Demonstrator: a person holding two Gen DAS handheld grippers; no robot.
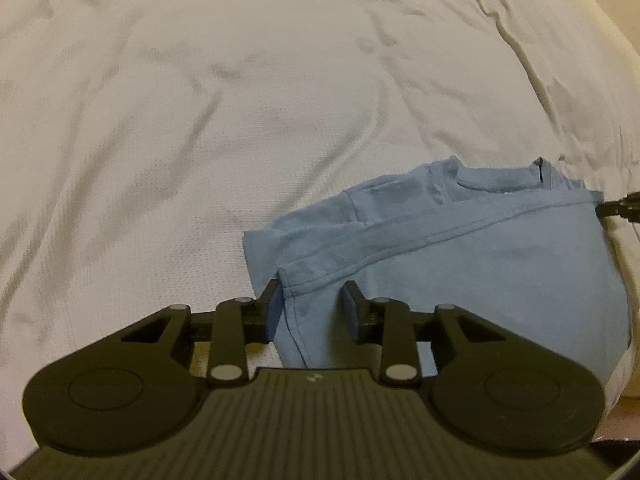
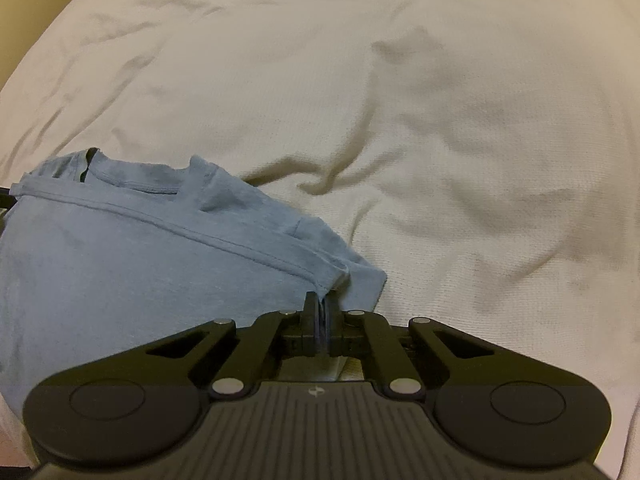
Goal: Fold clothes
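Observation:
A light blue T-shirt (image 1: 480, 264) lies partly folded on the white bed sheet (image 1: 200, 120), its bottom hem brought up toward the collar. My left gripper (image 1: 314, 286) is open, and the hem's left corner lies between its spread fingers without being pinched. In the right wrist view the same T-shirt (image 2: 120, 264) fills the lower left. My right gripper (image 2: 319, 300) is shut on the hem's right corner. The right gripper's tip (image 1: 620, 208) shows at the far right of the left wrist view.
Wrinkled white sheet (image 2: 440, 160) stretches ahead of and beside the shirt in both views. The bed's edge curves away at the upper right of the left wrist view and the upper left of the right wrist view.

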